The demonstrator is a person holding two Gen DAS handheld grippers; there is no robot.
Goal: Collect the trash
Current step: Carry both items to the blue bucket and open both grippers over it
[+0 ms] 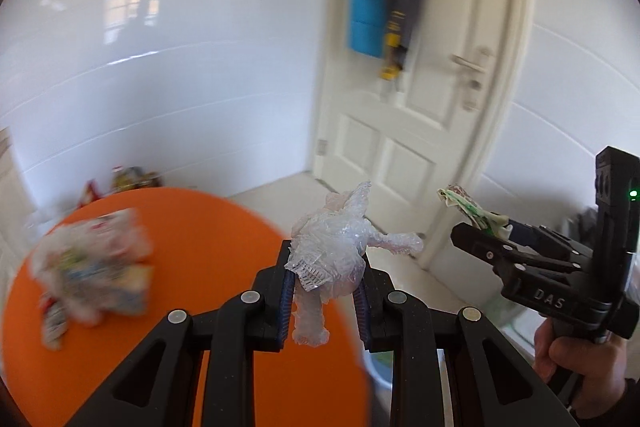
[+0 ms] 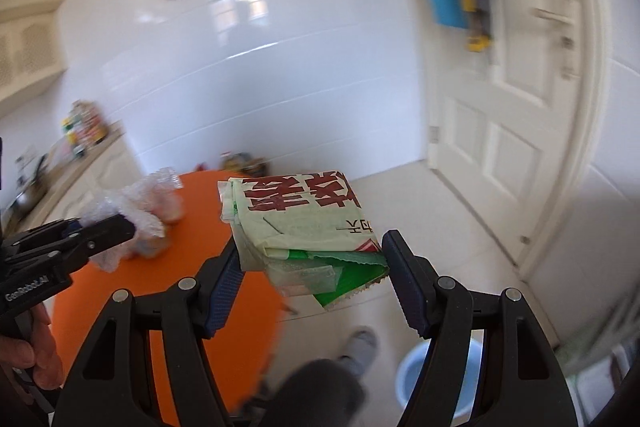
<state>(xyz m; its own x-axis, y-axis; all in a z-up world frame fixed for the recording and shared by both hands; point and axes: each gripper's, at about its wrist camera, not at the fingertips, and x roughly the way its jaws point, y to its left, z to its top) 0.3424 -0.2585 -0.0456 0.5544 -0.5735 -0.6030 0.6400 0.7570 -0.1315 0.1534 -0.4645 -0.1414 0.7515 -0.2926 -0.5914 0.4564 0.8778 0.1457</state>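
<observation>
My left gripper is shut on a crumpled wad of clear plastic wrap, held in the air past the edge of the round orange table. The right wrist view shows the same gripper and plastic wad at the left. My right gripper is shut on a folded cream and green packet with red characters, above the floor beside the table. In the left wrist view that right gripper and its packet are at the right. A blurred heap of wrappers lies on the table.
A light blue basin stands on the pale tiled floor below my right gripper, also partly seen as a basin in the left view. A person's leg and grey shoe are near it. A white door with hanging cloths is ahead.
</observation>
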